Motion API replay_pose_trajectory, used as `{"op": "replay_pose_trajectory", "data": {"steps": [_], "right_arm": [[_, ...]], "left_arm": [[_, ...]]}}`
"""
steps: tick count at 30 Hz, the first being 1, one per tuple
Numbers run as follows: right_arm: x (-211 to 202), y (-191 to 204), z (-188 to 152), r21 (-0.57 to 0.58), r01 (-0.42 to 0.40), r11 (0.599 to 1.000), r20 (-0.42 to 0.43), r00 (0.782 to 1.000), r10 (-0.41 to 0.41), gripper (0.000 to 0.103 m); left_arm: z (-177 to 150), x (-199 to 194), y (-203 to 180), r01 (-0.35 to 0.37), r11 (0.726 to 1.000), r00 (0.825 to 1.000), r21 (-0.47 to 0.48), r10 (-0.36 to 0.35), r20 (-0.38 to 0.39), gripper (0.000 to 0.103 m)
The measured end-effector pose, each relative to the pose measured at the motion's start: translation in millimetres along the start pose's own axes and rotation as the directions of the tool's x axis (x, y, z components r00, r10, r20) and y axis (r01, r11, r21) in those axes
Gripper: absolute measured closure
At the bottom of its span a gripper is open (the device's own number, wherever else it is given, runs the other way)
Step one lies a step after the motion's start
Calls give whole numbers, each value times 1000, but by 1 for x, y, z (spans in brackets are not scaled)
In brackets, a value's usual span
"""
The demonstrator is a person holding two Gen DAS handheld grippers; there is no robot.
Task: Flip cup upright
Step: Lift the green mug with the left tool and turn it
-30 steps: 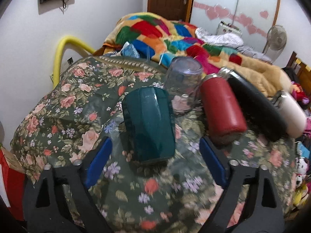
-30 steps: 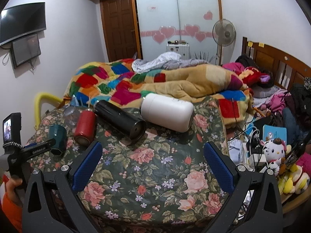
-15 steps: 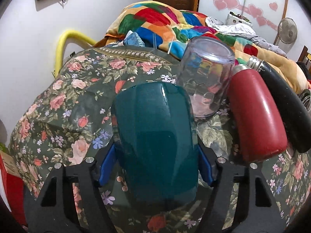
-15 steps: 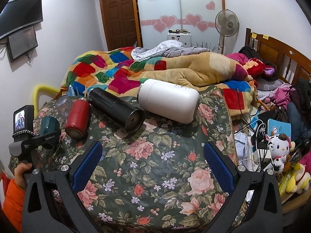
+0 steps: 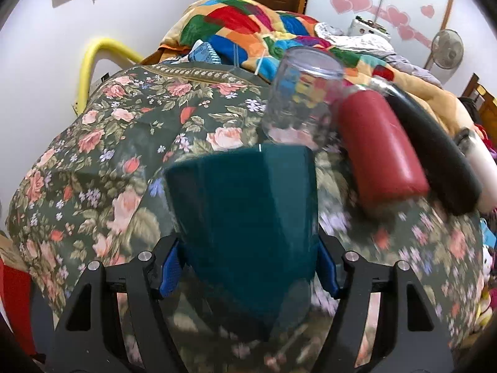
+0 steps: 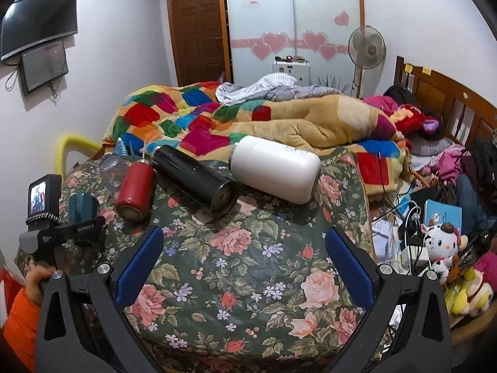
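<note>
A dark teal cup (image 5: 248,211) fills the middle of the left wrist view, upside down with its flat base tilted up and away. My left gripper (image 5: 247,267) is shut on it, blue pads pressed on both sides, and holds it off the floral tablecloth (image 5: 102,143). In the right wrist view the same teal cup (image 6: 83,206) sits in the left gripper (image 6: 79,227) at far left. My right gripper (image 6: 243,258) is open and empty above the cloth's front.
A clear glass (image 5: 303,105) stands upside down just behind the cup. A red bottle (image 5: 377,146), a black flask (image 6: 198,183) and a white flask (image 6: 275,168) lie on their sides. A quilt-covered bed (image 6: 248,121) lies beyond. Toys and cables (image 6: 435,242) are at right.
My left gripper closed on the teal cup and lifted it off the cloth, tilting it. The right gripper has stayed open and drifted slightly.
</note>
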State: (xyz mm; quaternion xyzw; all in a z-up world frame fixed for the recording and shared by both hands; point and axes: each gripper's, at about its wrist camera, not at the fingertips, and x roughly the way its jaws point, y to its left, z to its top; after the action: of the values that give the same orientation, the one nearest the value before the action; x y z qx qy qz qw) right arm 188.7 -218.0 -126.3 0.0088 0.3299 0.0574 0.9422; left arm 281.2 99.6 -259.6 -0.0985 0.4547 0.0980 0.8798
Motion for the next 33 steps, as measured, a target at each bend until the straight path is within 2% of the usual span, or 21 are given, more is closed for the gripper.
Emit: {"op": "replay_pose_trajectory", "data": {"steps": [7,16,25,33], "right_arm": [[-17,4,-3,0,-29,1000,35,999,29,0],[-42,0,-5,-4,-43,999,85,995,43,0],[-53,-18,-12,32,-54,998,100,994,51,0],[-49,-27,-19,40,-77,996,73,995,74,0]], "left_arm": [[-20,-47,-23,53,994,998,90,-57,35,33],[-34,-91,-83,161,971,983,176,-174,61,33],[-53,-95,-152,248,926,966,286,-259,2,33],[-75,-70,-190,270,901,963,339,-251,-100,33]]}}
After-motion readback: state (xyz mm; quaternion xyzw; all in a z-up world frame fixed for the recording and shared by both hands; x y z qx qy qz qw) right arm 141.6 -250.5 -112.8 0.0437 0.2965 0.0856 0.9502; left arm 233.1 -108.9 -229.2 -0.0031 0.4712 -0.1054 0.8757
